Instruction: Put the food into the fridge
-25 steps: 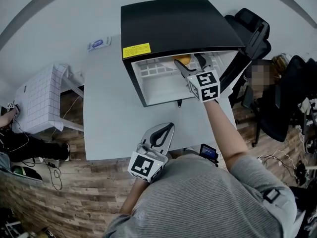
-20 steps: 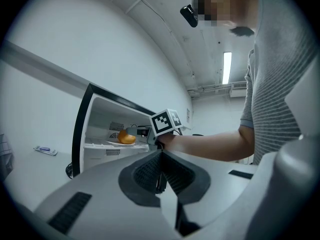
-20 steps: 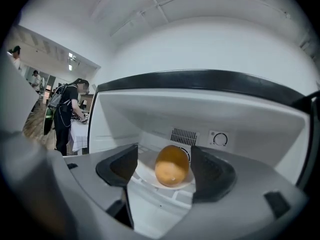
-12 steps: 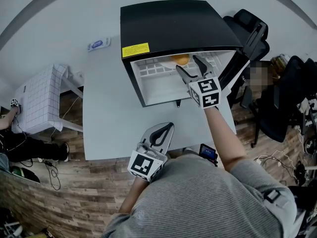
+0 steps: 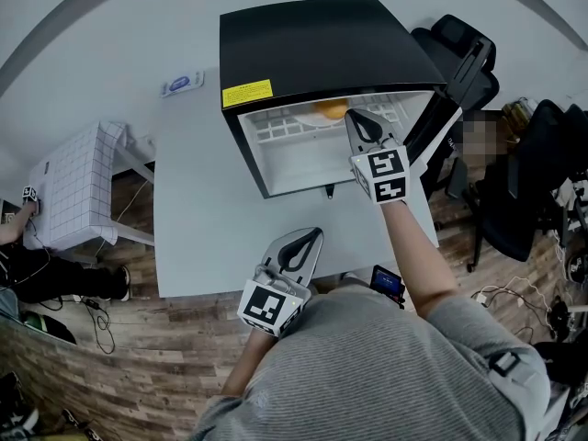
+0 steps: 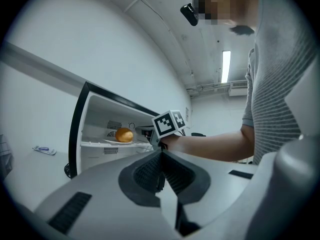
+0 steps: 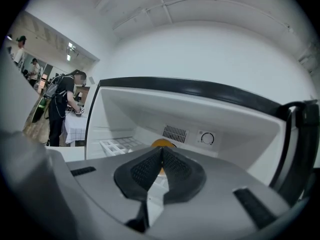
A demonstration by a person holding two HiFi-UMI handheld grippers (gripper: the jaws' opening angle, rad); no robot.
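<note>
A small black fridge (image 5: 322, 44) stands open on the grey table (image 5: 202, 209). On its white upper shelf lies a round orange food item (image 5: 332, 110) on a plate (image 6: 112, 141); both gripper views also catch the food (image 6: 124, 134) (image 7: 162, 143). My right gripper (image 5: 358, 119) hovers at the fridge mouth, just in front of the food. Its jaws are closing and meet with nothing between them (image 7: 161, 151). My left gripper (image 5: 308, 237) rests shut and empty near the table's front edge, pointing at the fridge (image 6: 160, 156).
The fridge door (image 5: 441, 127) hangs open to the right. Black office chairs (image 5: 469, 53) stand behind it. A small dark device (image 5: 387, 283) lies at the table's front edge, and a blue-white packet (image 5: 183, 82) at the back left. A cloth-covered side table (image 5: 73, 182) stands left.
My right gripper's jaws, wide open beside the food a second ago, have drawn back slightly and closed. The food stays on the shelf. The left gripper has not moved.
</note>
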